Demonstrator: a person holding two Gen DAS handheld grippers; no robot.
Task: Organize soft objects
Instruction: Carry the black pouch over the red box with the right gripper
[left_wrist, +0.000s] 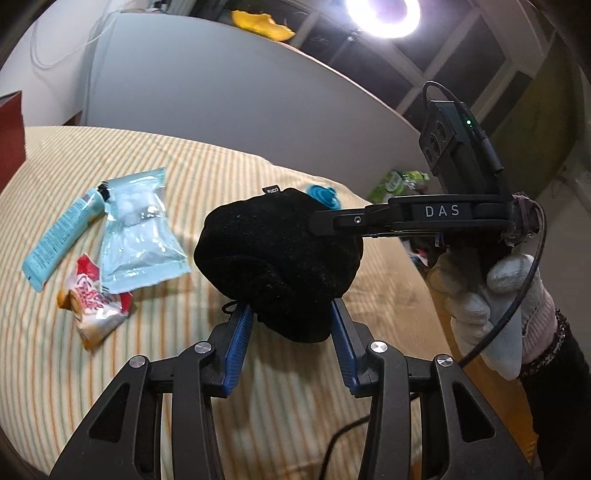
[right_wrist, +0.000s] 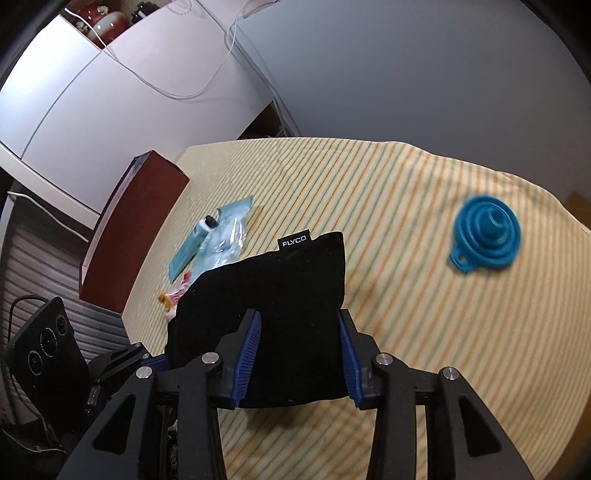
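Pouch (right_wrist: 280, 295) black, tag reads FLYCO; hand-held gripper (left_wrist: 347, 221) marked DAS

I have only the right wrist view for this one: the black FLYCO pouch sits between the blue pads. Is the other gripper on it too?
Observer: Yes. The left wrist view shows the left gripper with its jaws closed on the lower end of the black pouch, which is bunched up and clear of the bed.
Operator: What is that scrap beside the light blue packet?
Observer: A crumpled red, white and orange snack wrapper, lying against the packet's lower corner.
Operator: What holds the right gripper?
Observer: A hand in a white glove, wrapped around its handle.
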